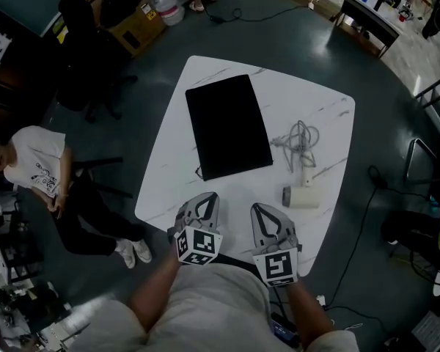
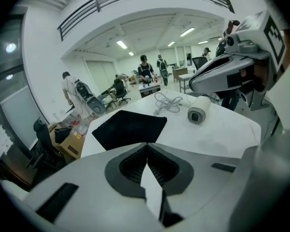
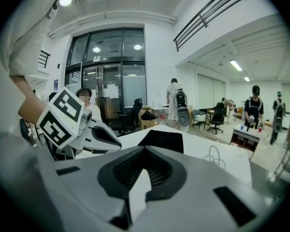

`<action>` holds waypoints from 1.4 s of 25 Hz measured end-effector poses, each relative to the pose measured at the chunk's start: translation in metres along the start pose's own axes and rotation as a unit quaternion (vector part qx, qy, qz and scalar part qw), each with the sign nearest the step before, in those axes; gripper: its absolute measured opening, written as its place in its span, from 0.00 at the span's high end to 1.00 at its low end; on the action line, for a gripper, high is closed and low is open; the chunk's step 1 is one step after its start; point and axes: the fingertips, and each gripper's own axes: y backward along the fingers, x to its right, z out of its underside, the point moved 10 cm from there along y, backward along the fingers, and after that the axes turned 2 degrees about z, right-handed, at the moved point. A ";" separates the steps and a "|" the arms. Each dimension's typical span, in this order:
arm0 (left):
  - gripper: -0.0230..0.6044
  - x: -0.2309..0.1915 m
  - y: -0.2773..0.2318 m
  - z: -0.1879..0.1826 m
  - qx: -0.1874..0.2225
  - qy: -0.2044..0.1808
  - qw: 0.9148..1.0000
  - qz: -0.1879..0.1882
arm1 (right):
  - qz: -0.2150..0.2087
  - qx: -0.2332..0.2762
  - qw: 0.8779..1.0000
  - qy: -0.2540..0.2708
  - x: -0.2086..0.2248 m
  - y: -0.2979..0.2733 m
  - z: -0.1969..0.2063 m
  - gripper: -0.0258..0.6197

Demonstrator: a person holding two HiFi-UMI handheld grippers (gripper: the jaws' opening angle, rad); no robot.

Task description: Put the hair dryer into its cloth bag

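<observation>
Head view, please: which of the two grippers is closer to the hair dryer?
The right gripper: the hair dryer lies just to its right, while the left gripper sits farther off, below the black cloth bag.

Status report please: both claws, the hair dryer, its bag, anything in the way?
Left claw shut, empty; right claw shut, empty. Hair dryer lies on table, untouched, cord beside it. Black cloth bag flat, left of it. Nothing between them.

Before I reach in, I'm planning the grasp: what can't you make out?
- Cloth bag opening: head view, uniformly black, so no edge shows it.
- Hair dryer handle: left gripper view, out of sight behind its barrel.
- Cord plug: head view, too small.
</observation>
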 end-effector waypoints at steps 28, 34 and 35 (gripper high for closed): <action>0.74 -0.034 -0.100 0.045 -0.126 -0.110 0.979 0.118 | 0.007 -0.108 0.994 -0.027 0.001 -0.054 0.026 0.94; 0.72 -0.045 -0.119 0.042 -0.138 -0.119 0.973 0.144 | 0.015 -0.114 0.993 -0.033 0.000 -0.058 0.027 0.94; 0.72 -0.044 -0.121 0.042 -0.142 -0.120 0.971 0.153 | 0.017 -0.116 0.992 -0.035 0.000 -0.058 0.028 0.94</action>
